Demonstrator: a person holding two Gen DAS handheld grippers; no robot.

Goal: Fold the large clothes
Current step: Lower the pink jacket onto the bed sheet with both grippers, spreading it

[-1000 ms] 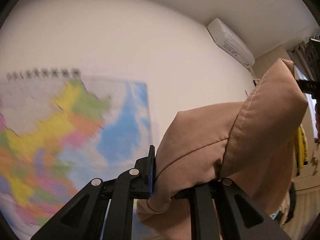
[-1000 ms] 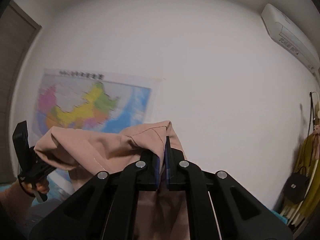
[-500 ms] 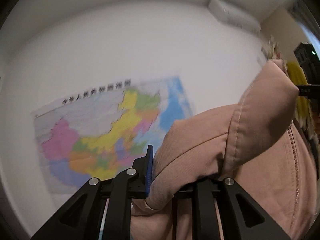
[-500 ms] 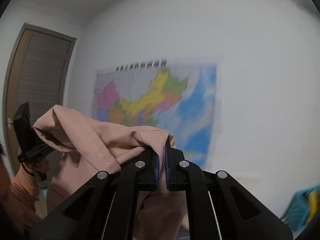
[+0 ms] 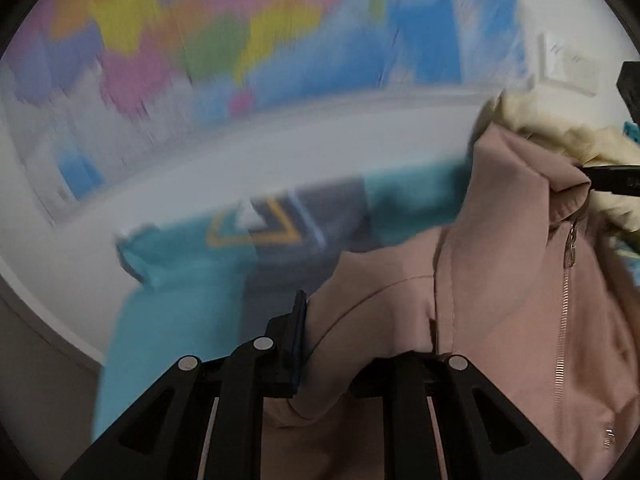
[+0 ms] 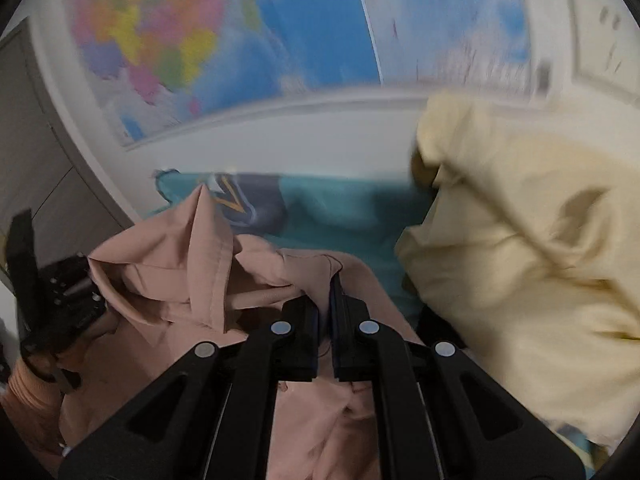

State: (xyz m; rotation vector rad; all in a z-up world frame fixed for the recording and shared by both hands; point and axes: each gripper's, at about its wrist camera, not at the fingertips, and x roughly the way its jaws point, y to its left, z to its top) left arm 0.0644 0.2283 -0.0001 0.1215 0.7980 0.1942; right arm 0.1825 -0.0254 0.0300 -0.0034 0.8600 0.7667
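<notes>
Pink hoodie [image 5: 500,300] pinched in left gripper [image 5: 332,344], right gripper [image 6: 325,320] pinching its edge

My left camera sits just behind my left fingers [image 5: 296,344] and looks forward and down along them, so close that the black finger frames fill the bottom of its view. Past those fingertips lie a teal bedspread [image 5: 180,312] and, higher, a blurred wall map [image 5: 224,28]. My right camera sits the same way behind my right fingers [image 6: 308,320], also tilted downward and just as near. Ahead of those fingertips are the same teal bedspread [image 6: 340,208] and map [image 6: 168,40]. Both views share the pink jacket [image 5: 500,280] at my fingertips [image 6: 192,264] and the cream cloth [image 5: 560,136] off to the right [image 6: 520,240]. Each camera catches the other tool at its edge.
</notes>
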